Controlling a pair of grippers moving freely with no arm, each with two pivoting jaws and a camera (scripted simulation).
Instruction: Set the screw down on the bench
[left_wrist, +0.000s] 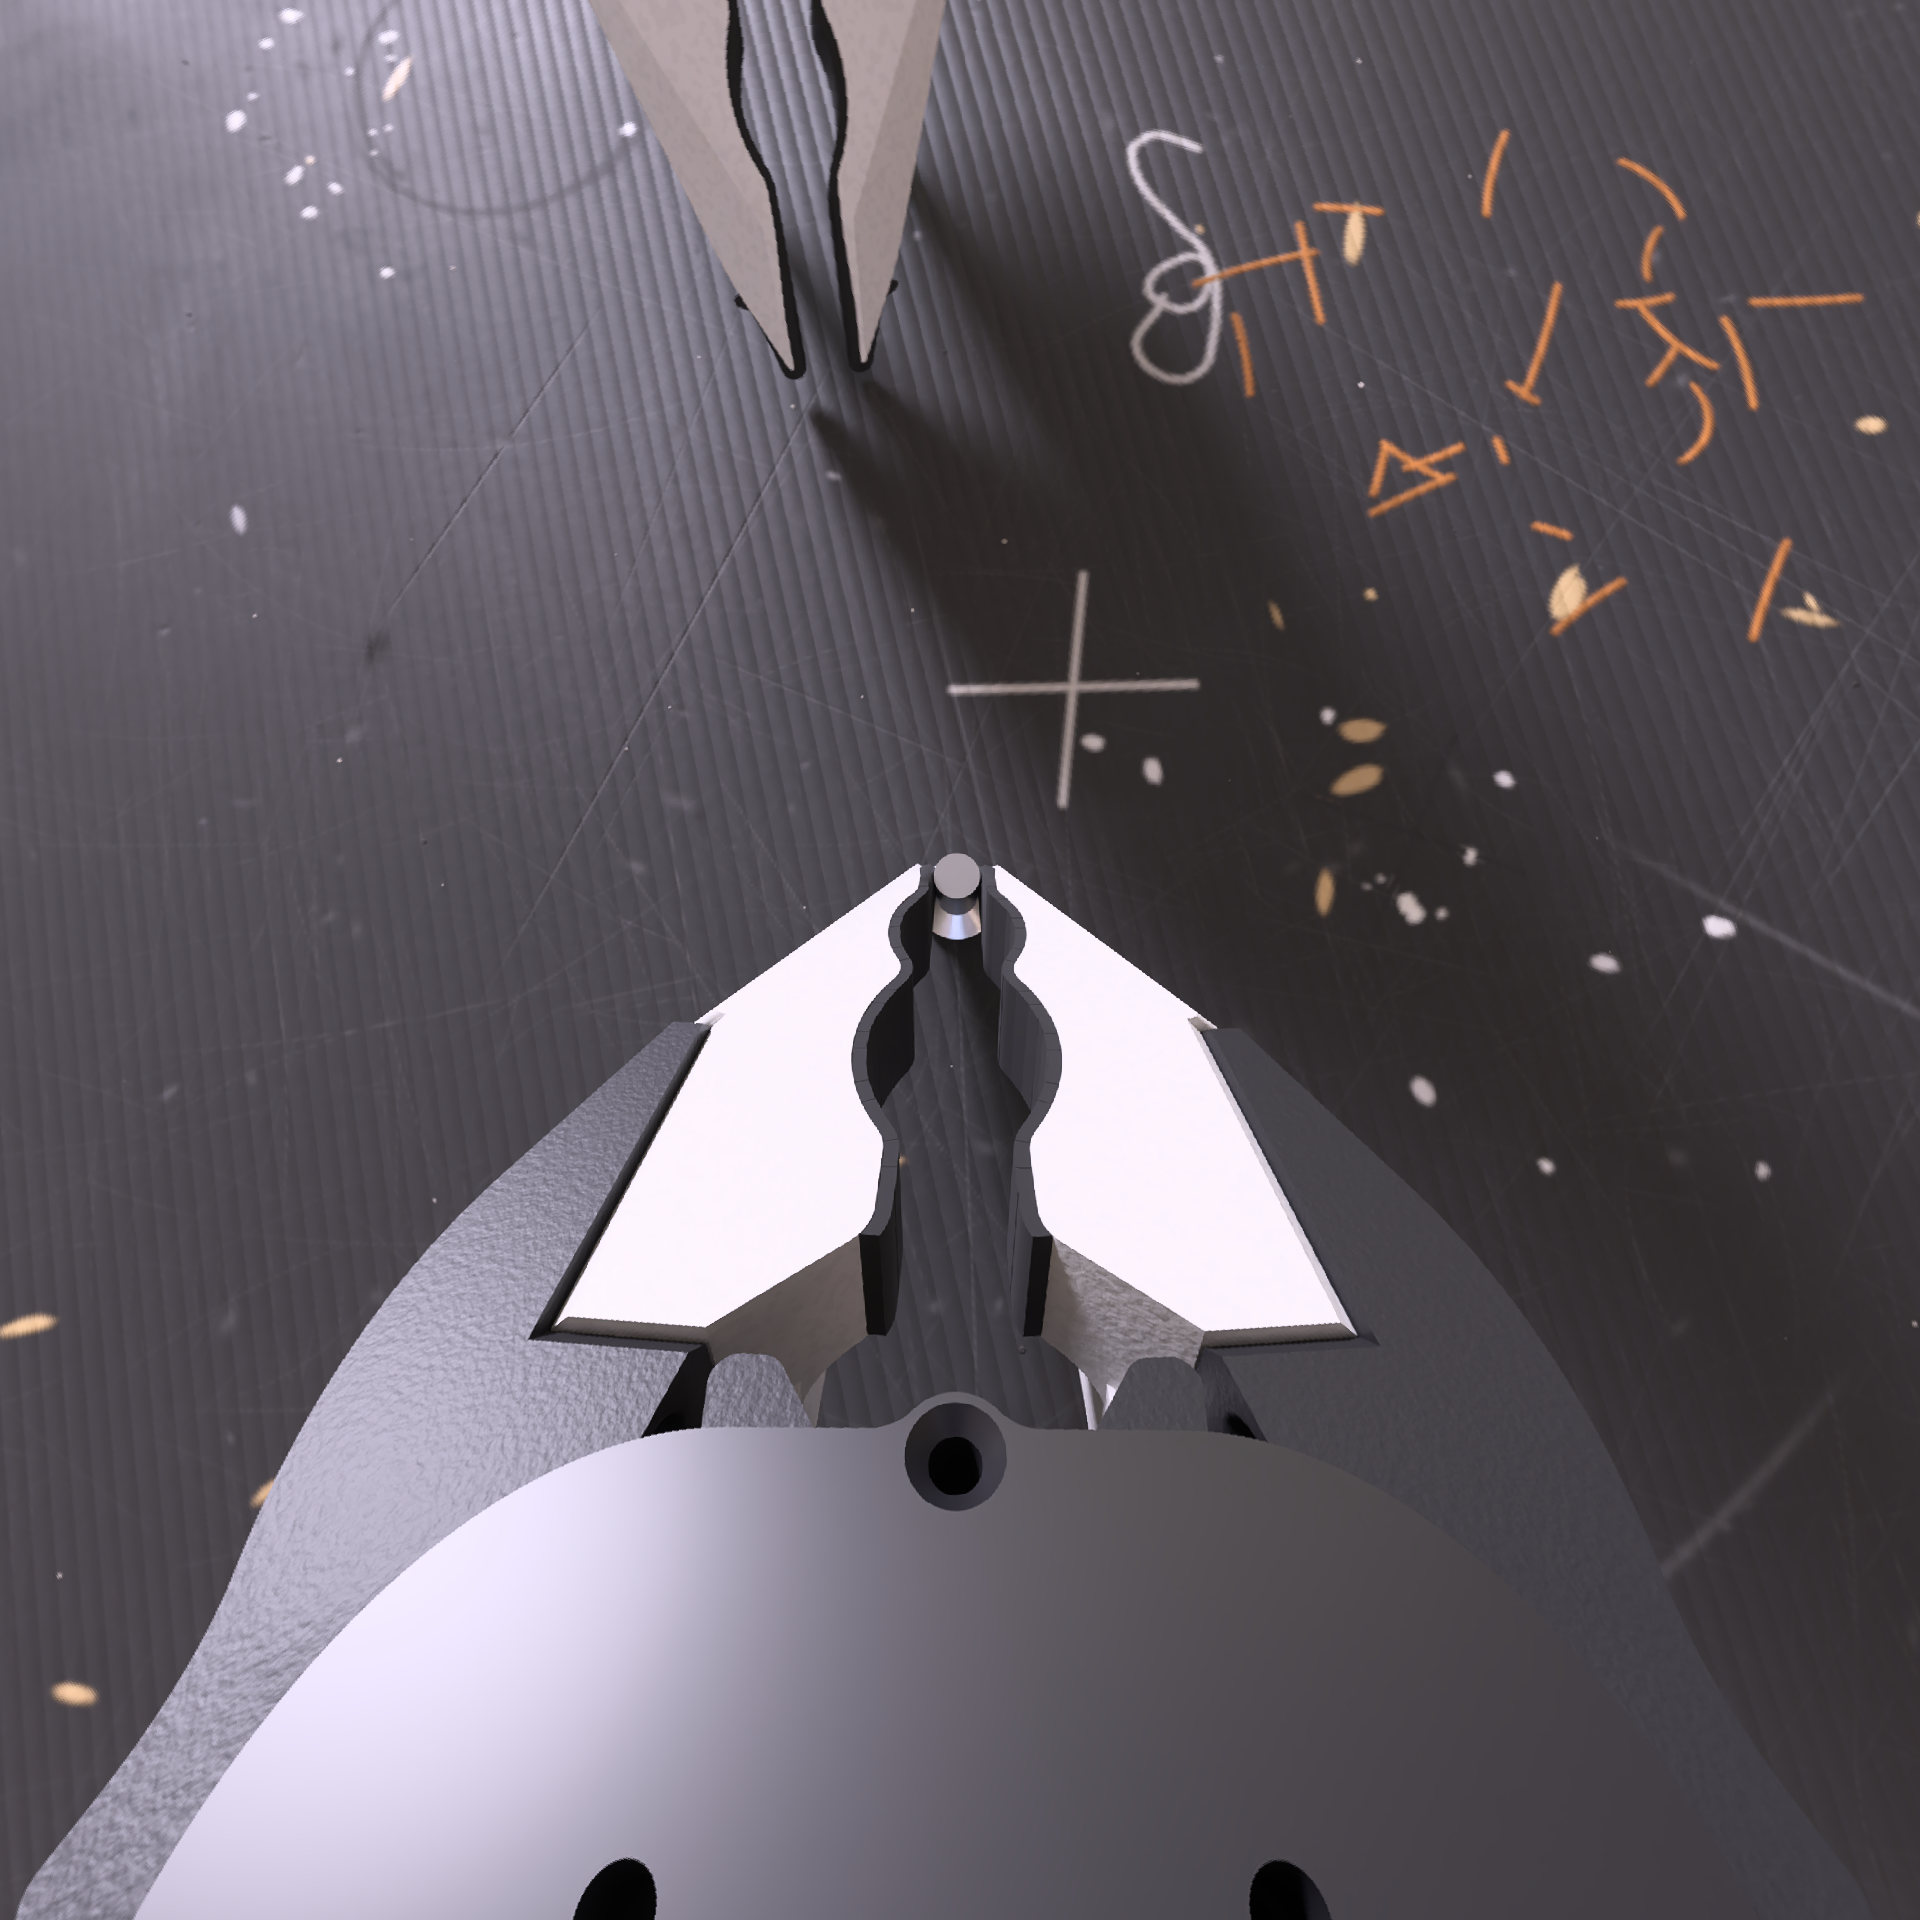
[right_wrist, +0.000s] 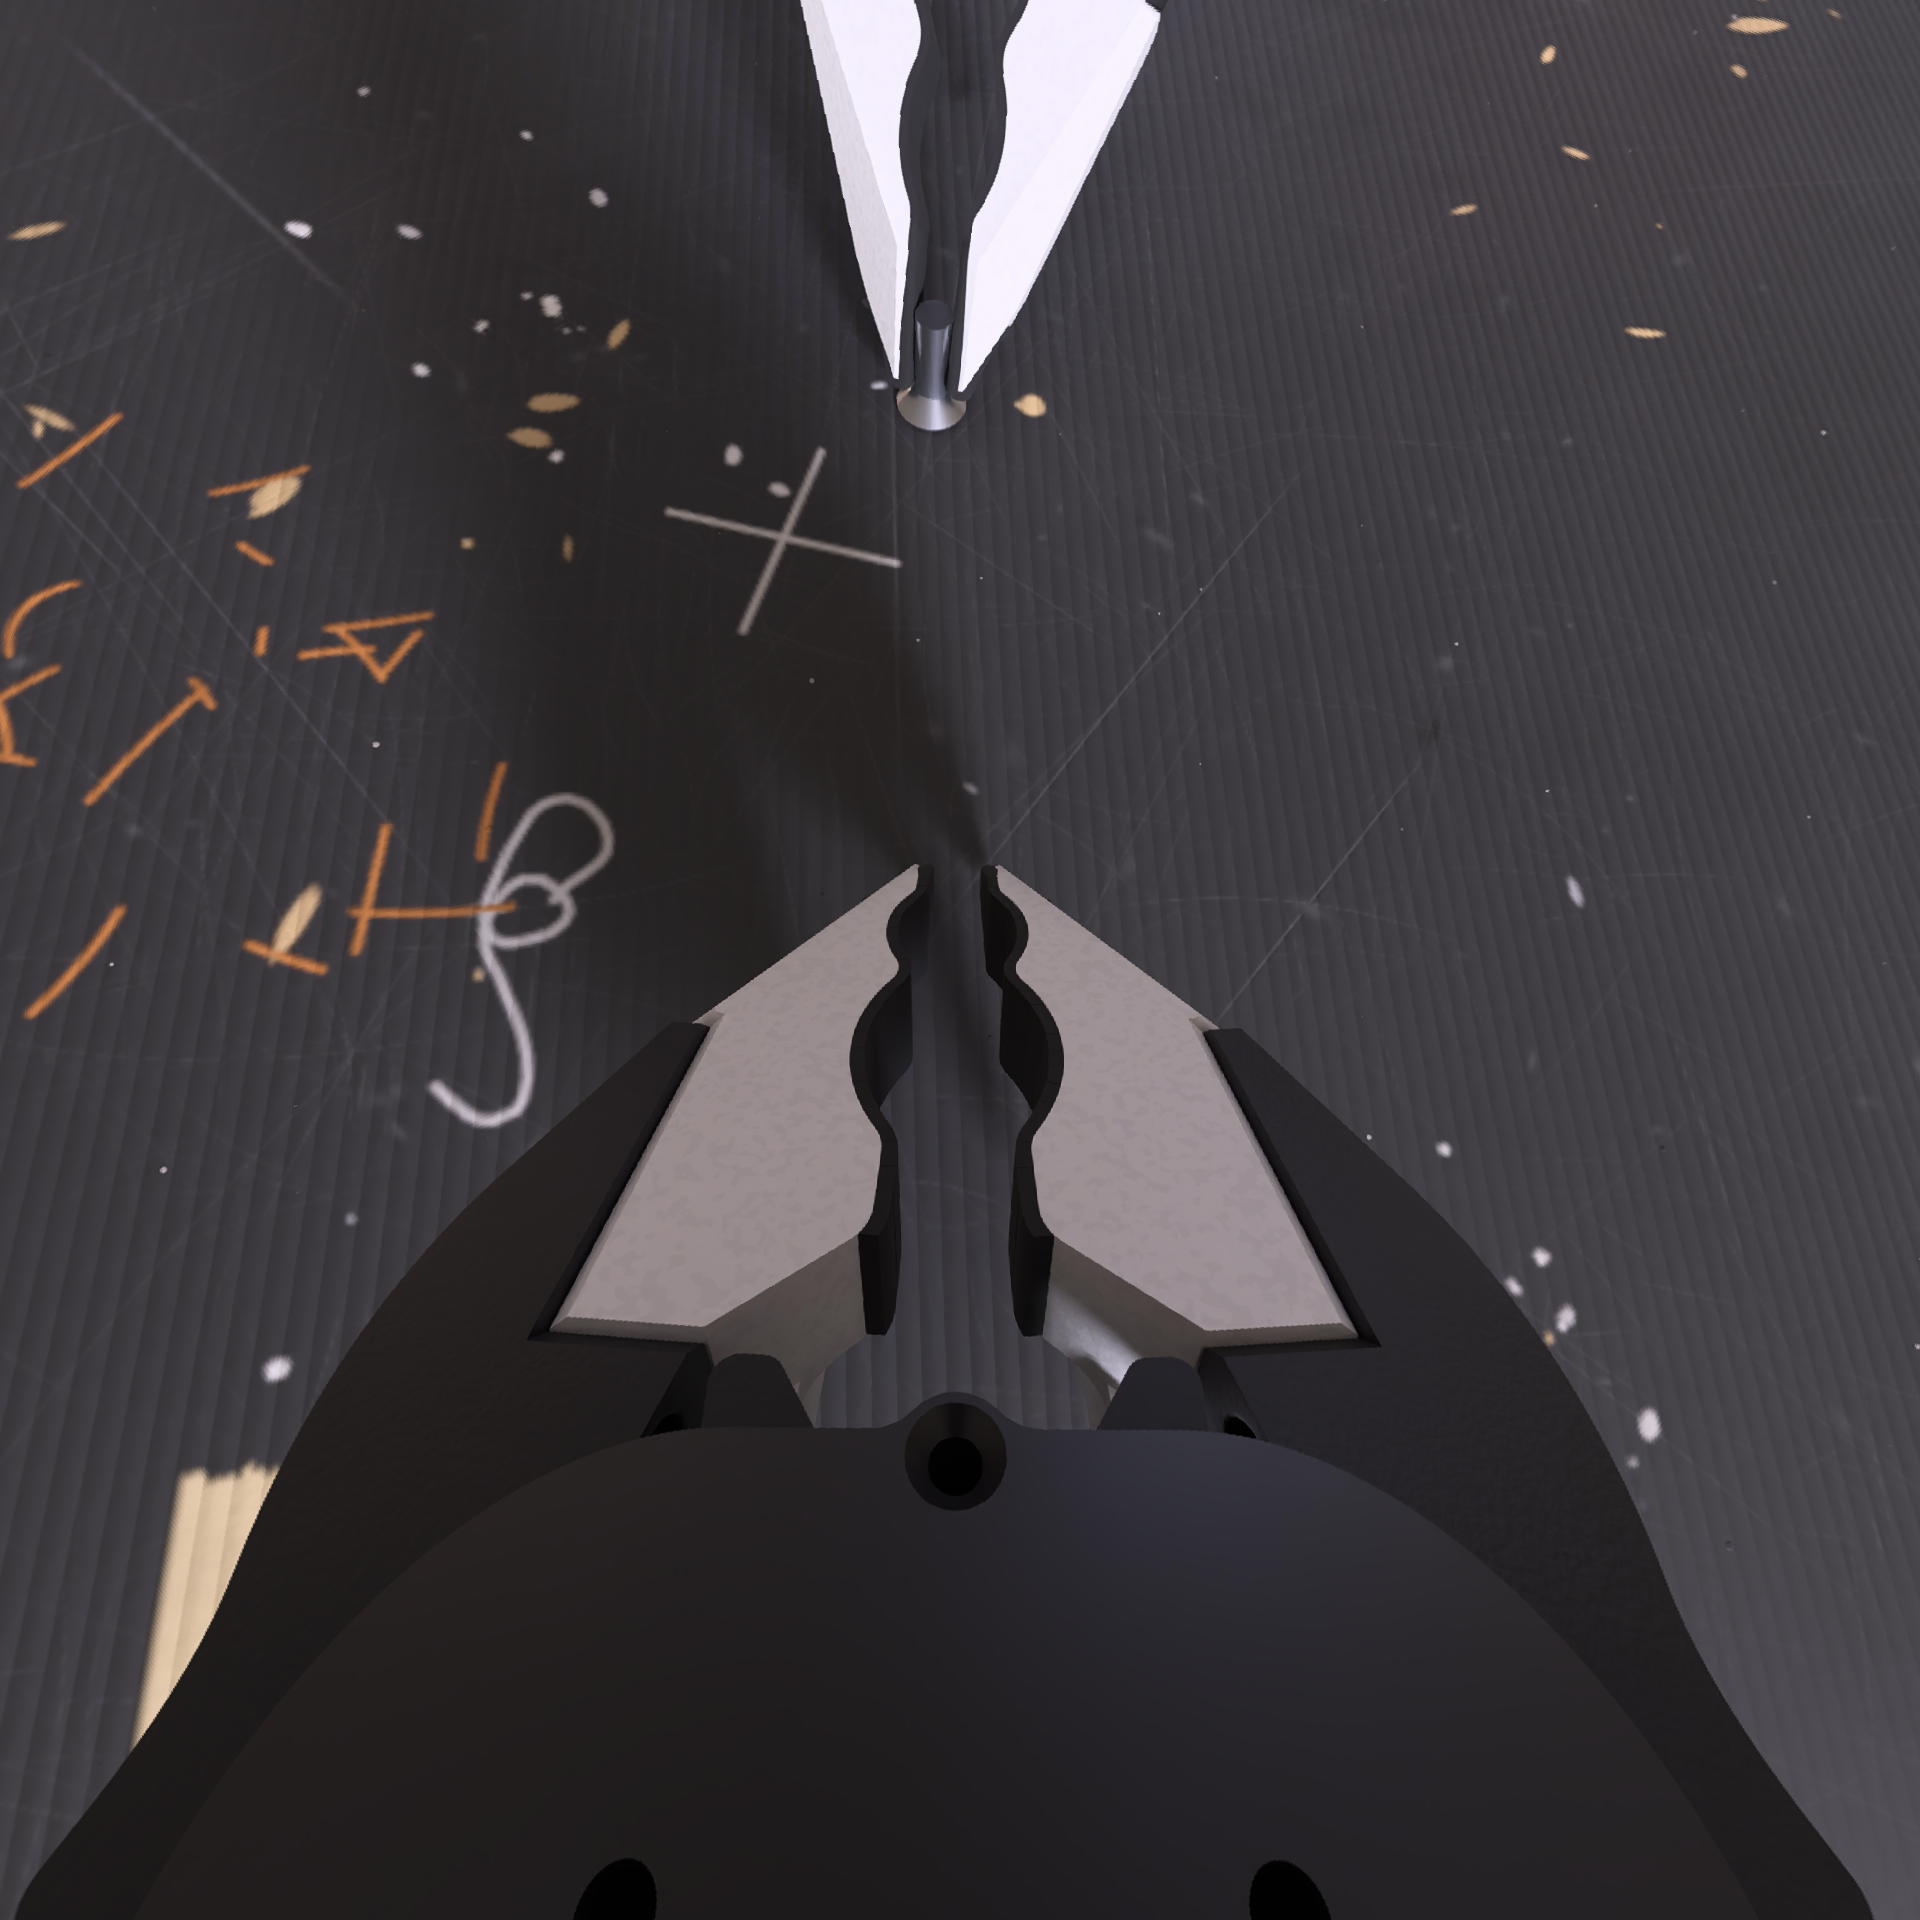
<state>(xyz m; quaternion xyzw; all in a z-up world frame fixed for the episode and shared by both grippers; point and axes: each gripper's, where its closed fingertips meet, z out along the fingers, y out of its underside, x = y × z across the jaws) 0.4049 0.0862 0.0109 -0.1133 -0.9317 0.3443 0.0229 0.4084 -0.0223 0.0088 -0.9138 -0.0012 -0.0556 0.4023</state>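
Observation:
A small grey metal screw (left_wrist: 955, 902) stands upright, head down, pinched between the tips of my left gripper (left_wrist: 956, 875). In the right wrist view the screw (right_wrist: 932, 407) has its flat head at or just above the dark ribbed bench (right_wrist: 1455, 623), and the left gripper (right_wrist: 932, 379) comes down on it from the top. My right gripper (right_wrist: 956, 881) is empty, its jaws a narrow gap apart, low over the bench facing the left one. It also shows at the top of the left wrist view (left_wrist: 828, 364).
The bench (left_wrist: 416, 727) bears a white chalk cross (left_wrist: 1072, 686), a white squiggle (left_wrist: 1174, 260), orange scribbles (left_wrist: 1558, 343), and scattered pale chips. The cross (right_wrist: 784, 540) lies beside the screw. A pale wooden piece (right_wrist: 197, 1590) shows at the lower left of the right wrist view.

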